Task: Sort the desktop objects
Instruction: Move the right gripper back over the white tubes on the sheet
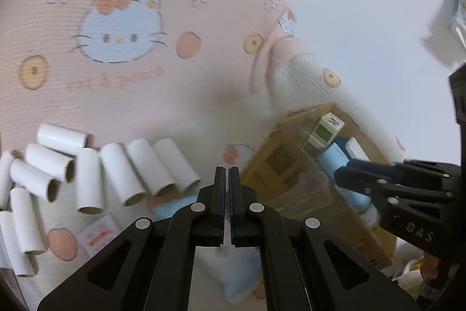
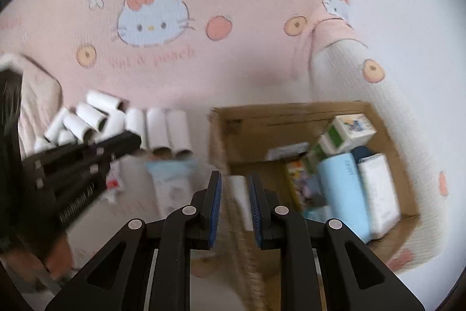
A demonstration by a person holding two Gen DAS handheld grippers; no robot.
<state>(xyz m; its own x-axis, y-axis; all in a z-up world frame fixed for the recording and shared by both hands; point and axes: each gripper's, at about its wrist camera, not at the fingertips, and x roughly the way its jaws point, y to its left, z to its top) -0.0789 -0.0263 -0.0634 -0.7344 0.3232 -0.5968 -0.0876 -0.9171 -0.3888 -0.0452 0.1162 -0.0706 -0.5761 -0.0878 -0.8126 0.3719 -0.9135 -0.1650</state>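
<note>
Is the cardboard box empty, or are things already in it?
Partly filled. The cardboard box holds a light blue pack, a white pack and a green-and-white carton, with bare floor near its left wall.

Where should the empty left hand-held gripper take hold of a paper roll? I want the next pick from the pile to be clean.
Judging from the left wrist view, take the white paper roll at the pile's right end, across its middle. It lies flat on the pink cloth with its open end facing the left hand-held gripper, so come from above, one finger in the free space on its right. Its left side touches a neighbour, so that finger must wedge in.
</note>
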